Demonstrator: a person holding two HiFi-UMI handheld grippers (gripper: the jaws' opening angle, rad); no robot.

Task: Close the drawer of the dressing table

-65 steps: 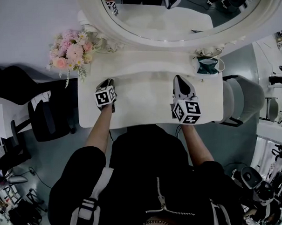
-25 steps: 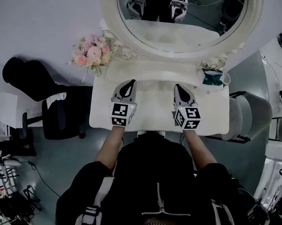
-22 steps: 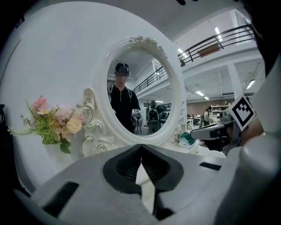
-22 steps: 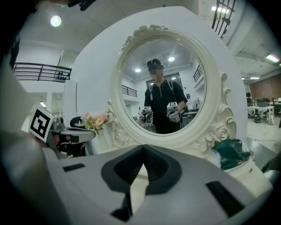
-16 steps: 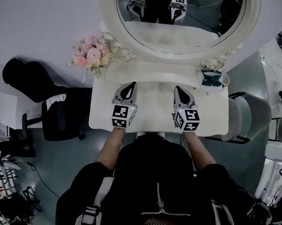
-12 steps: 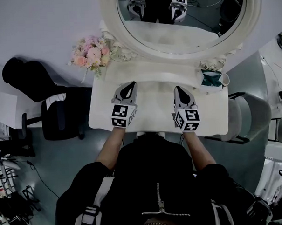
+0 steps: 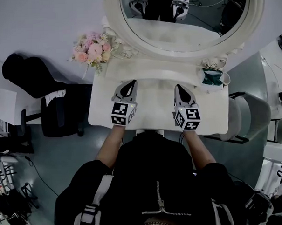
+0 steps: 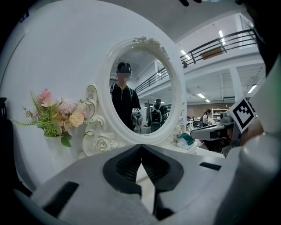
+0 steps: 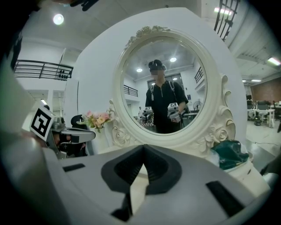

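Note:
The white dressing table [image 7: 154, 102] lies below me, and its top shows between the two grippers. Its drawer is hidden under the tabletop and my body; only a pale strip [image 7: 149, 132] shows below the front edge. My left gripper [image 7: 128, 84] hovers over the left half of the top, shut with nothing between its pads [image 8: 141, 147]. Over the right half my right gripper [image 7: 179, 88] is also shut and empty [image 9: 143, 149]. Both point at the oval mirror [image 7: 183, 19], and each shows from the side in the other gripper's view.
A bunch of pink flowers [image 7: 92, 45] stands at the table's back left. A white cup holding something green [image 7: 210, 77] sits at the back right. A black chair [image 7: 52, 116] is on the left and a grey chair [image 7: 250, 114] on the right.
Since the earliest frame the left gripper has come inward from the table's left part and the head view has shifted. Over the last second both grippers keep still.

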